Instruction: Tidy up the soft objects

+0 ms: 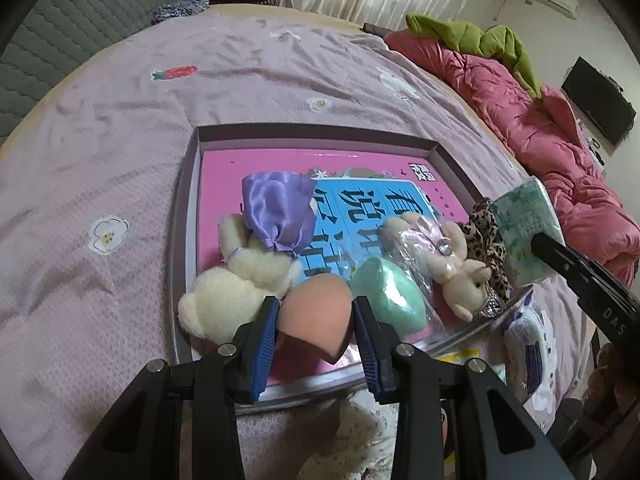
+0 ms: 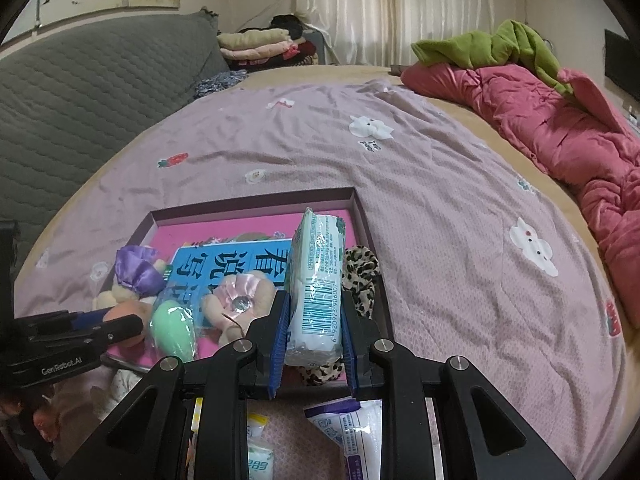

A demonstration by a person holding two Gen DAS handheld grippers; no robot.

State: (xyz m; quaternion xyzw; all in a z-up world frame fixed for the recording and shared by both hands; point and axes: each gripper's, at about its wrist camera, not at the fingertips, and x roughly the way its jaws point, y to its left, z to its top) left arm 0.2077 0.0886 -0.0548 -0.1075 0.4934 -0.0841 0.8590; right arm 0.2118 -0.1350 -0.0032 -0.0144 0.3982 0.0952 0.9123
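peach sponge (image 1: 316, 312), pinched between the pads of the left gripper (image 1: 315, 334), hangs over the near edge of the shallow box (image 1: 316, 134); the right gripper (image 2: 314, 344) clamps a tissue pack (image 2: 318, 280) upright above the box's right side. both are squashy and held near one end, so they could squirm loose or land outside the rim. inside the box lie a cream plush (image 1: 224, 300), purple satin pouch (image 1: 278, 210), green sponge (image 1: 390, 292) in plastic, pink plush (image 1: 452, 268) and leopard scrunchie (image 1: 486, 240).
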